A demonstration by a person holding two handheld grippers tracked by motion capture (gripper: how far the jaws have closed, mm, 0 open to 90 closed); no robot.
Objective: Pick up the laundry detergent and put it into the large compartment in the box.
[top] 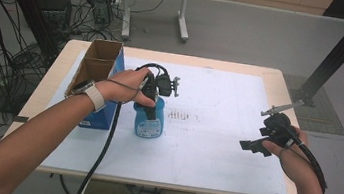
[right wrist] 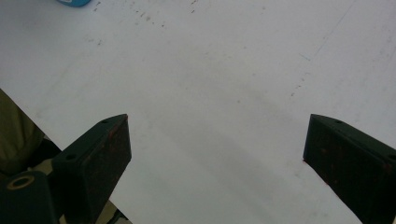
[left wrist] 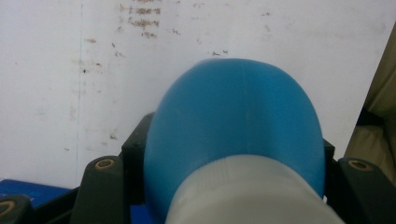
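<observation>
Blue bottle [top: 149,119] beside the box [top: 98,74] sits clamped in my left gripper [top: 152,94]; I lift straight, right gripper [right wrist: 217,154] gaping.

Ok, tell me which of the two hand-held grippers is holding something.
The left hand-held gripper: its jaws clamp the blue plastic bottle. The right hand-held gripper hangs open over the white mat.
</observation>
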